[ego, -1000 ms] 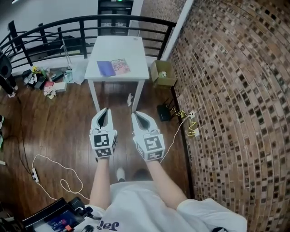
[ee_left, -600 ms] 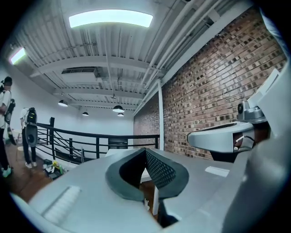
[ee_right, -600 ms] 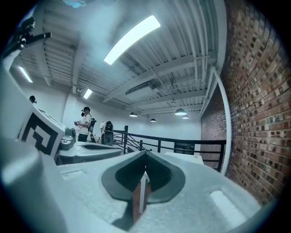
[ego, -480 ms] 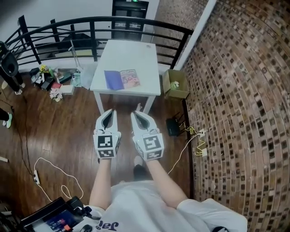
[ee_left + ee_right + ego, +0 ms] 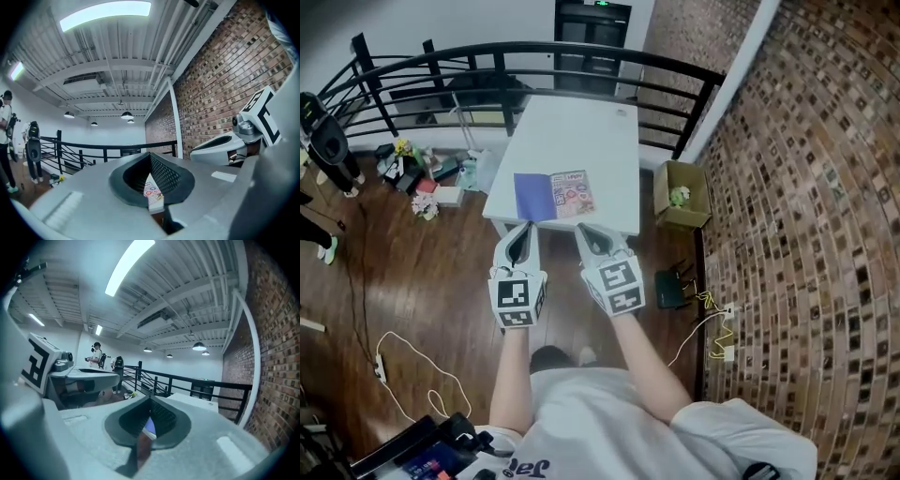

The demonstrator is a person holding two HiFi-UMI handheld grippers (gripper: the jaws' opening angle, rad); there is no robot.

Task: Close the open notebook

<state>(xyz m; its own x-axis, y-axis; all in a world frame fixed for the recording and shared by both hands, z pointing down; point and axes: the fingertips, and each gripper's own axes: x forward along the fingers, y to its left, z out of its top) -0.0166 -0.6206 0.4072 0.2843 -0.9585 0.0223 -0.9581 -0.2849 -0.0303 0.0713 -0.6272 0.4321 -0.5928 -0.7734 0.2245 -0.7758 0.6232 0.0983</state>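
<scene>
Notebook [image 5: 555, 195] is lying open and flat on the white table [image 5: 581, 127], near its front edge. Its purple page is on the left and its sticker page on the right. Left gripper [image 5: 523, 230] and right gripper [image 5: 587, 231] are hovering side by side, both pointing at the table, tips showing right at its front edge in the head view. Neither is touching the notebook, which is sitting just ahead of the tips, spanning the gap between the two grippers. Left gripper jaws are meeting tip to tip and gripping nothing, with the sticker page peeking through the slit below the tips. Right gripper is the same, closed and empty, with the purple page peeking through. Black railing [image 5: 534, 56] is standing behind the table. A cardboard box [image 5: 680, 197] is sitting on the wood floor [image 5: 422, 281] to the table's right, by the brick wall [image 5: 806, 187].
</scene>
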